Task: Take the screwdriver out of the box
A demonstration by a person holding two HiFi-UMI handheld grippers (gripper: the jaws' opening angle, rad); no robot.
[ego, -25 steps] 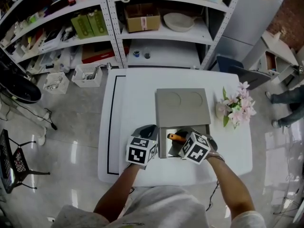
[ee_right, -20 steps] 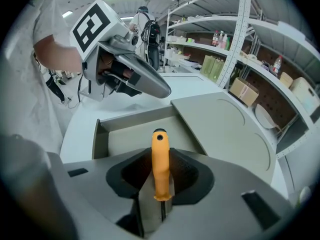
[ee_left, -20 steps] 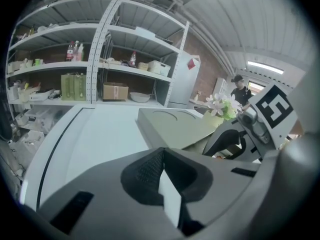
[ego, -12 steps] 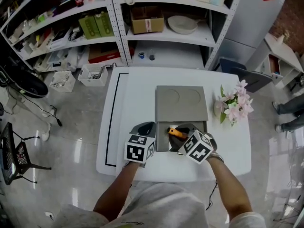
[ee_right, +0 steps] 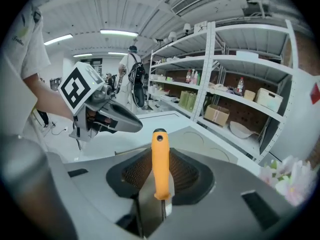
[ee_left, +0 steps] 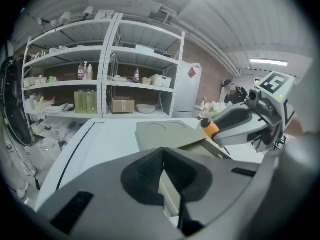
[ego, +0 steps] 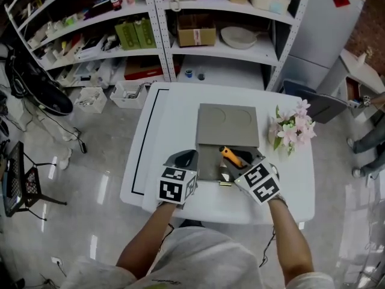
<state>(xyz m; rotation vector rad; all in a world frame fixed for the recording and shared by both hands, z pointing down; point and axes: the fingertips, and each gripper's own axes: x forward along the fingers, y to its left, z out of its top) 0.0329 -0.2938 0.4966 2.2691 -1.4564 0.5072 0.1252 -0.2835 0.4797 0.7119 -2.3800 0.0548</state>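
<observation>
Left claw [ee_left: 161, 151] sits at about 8 o'clock of the grey box [ego: 207, 161] in the head view. Its jaws are drawn together on the pale left wall of the box, the same place it held a second ago. The box stands near the middle of the white table [ego: 174, 119] with its lid [ego: 228, 125] laid flat toward 12 o'clock. A second ago the screwdriver [ego: 230, 156] lay low inside the open well, close to the front edge. Now it is raised above the well and slanted, its butt end aimed at about 11 o'clock. Its handle is plain orange, smooth and slightly tapered, with a small hole near the rounded butt, and a thin metal shaft comes out of the lower end. The right claw [ee_right: 160, 170], at roughly 5 o'clock of the box, is closed on that handle, the ribbed black pads [ee_right: 135, 174] pressing it from both sides. This claw stands higher than before. Pink flowers [ego: 292, 128] stand at 3 o'clock of the box.
</observation>
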